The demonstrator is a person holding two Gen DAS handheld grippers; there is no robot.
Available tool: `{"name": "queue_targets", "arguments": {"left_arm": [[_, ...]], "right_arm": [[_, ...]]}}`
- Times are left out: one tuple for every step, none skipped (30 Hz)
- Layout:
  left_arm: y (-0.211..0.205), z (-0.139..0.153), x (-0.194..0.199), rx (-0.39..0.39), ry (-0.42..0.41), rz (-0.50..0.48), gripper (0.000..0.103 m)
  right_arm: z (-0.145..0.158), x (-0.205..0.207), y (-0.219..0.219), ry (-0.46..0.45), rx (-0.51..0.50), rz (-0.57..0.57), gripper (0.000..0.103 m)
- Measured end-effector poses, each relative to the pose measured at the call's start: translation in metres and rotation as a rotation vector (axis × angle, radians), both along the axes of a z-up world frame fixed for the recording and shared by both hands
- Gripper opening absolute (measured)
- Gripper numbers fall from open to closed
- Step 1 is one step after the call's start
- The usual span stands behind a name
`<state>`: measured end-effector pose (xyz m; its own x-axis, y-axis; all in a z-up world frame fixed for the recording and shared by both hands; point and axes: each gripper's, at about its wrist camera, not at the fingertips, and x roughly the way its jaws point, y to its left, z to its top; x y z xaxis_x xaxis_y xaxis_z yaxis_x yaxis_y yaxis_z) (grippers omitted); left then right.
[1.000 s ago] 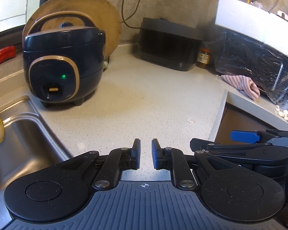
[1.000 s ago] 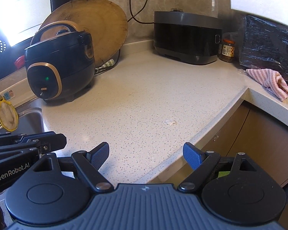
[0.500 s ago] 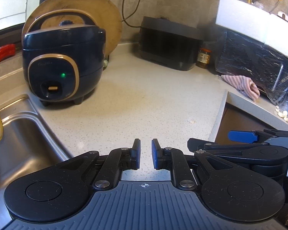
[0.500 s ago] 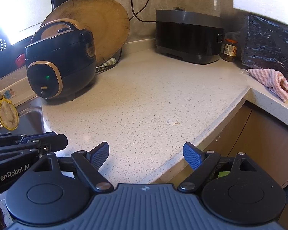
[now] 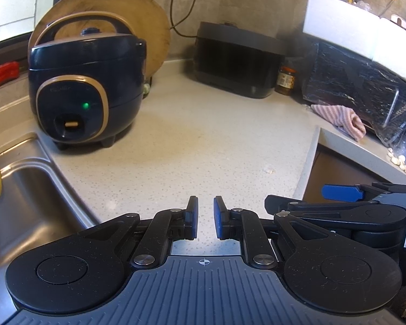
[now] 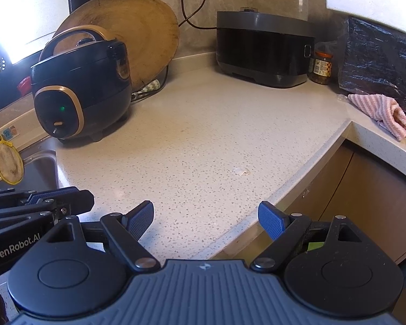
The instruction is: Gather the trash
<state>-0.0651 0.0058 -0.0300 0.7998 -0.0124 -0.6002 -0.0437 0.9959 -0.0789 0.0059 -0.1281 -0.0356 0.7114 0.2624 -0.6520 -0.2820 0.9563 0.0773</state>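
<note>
Both wrist views sit low over the surface [image 5: 208, 140], tilted down, facing the back corner. Left view sits near the sink [image 5: 27, 189]; right view sits beside it, over the surface edge. Shared: rice cooker [image 6: 81, 92] at 10 o'clock, black appliance [image 6: 265, 48] at 1, striped cloth [image 6: 381, 111] at 3.

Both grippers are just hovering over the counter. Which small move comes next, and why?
Probably ease the right gripper forward and down toward the small pale scrap near the speckled countertop's curved edge. Its jaws stand wide with nothing between them and the scrap lies just ahead, while the left gripper is nearly closed and empty.
</note>
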Motion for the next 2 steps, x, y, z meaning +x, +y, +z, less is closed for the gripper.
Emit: {"name": "queue_targets", "arguments": {"left_arm": [[-0.0001,-0.0001,0.0002,0.0,0.001,0.002,0.016],[0.0,-0.0004,0.0006,-0.003,0.003,0.005,0.016]], "right_arm": [[-0.0002,0.0003,-0.0005,0.001,0.001,-0.002,0.085],[-0.0002,0.0003,-0.0009,0.001,0.002,-0.005,0.085]]}}
